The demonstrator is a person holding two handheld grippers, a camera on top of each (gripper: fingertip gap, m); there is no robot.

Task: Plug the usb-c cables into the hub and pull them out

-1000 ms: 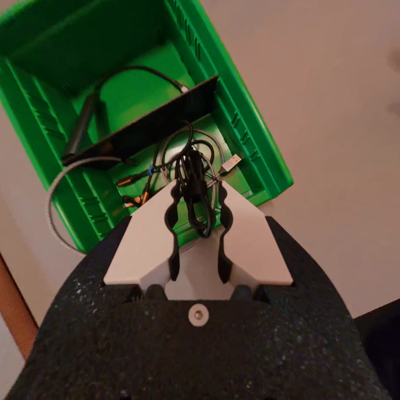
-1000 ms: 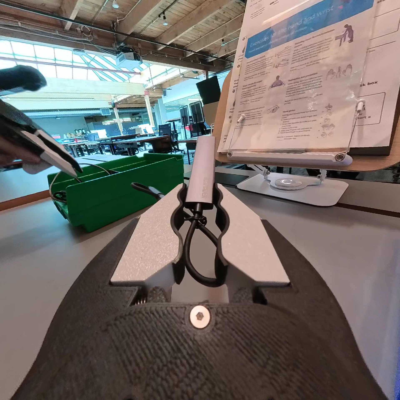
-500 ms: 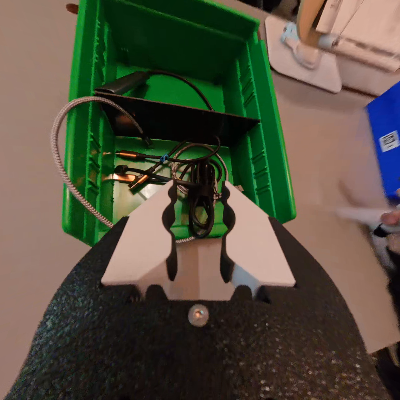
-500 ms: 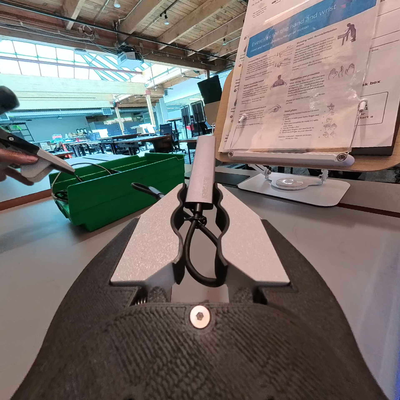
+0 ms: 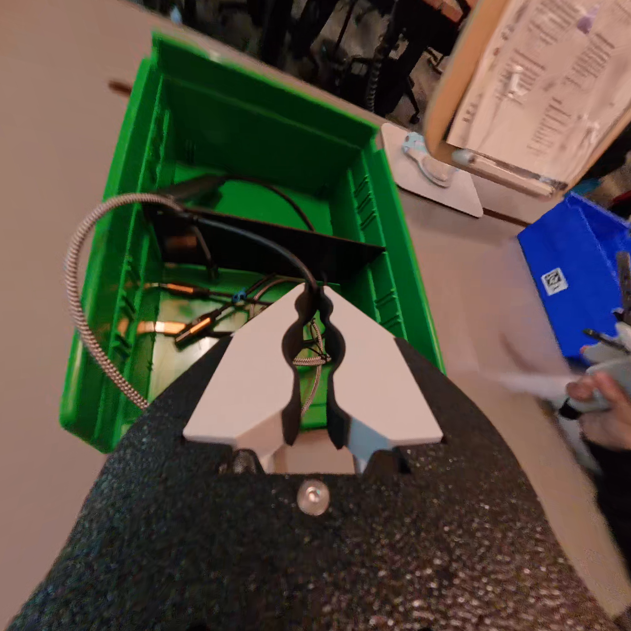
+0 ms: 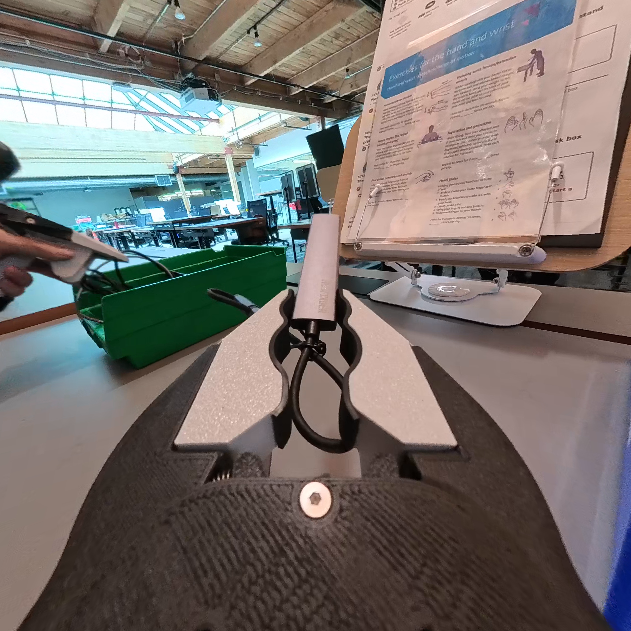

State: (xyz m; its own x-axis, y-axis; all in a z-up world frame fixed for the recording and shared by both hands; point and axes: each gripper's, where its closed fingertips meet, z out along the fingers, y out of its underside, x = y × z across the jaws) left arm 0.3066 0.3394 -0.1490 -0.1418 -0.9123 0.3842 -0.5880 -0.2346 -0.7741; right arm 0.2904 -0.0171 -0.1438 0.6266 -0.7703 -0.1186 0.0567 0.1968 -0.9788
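Observation:
My left gripper is shut on a black cable over the near compartment of a green bin. More cables with copper-coloured plugs lie in that compartment. A braided silver cable loops out over the bin's left wall. My right gripper is shut on a grey hub, held upright above the table, with the hub's own black lead looped between the fingers. In the right wrist view the left gripper holds black cable above the bin.
A black divider splits the bin; a dark device with a lead lies behind it. A blue bin stands to the right. A document stand on a white base sits at the back. A hand holds the right gripper. Left tips to right tips: about 35 cm.
My left gripper has shut on a black cable and drawn it up out of the pile in the bin, while its view tilted towards the far side. The right gripper stays still with the hub.

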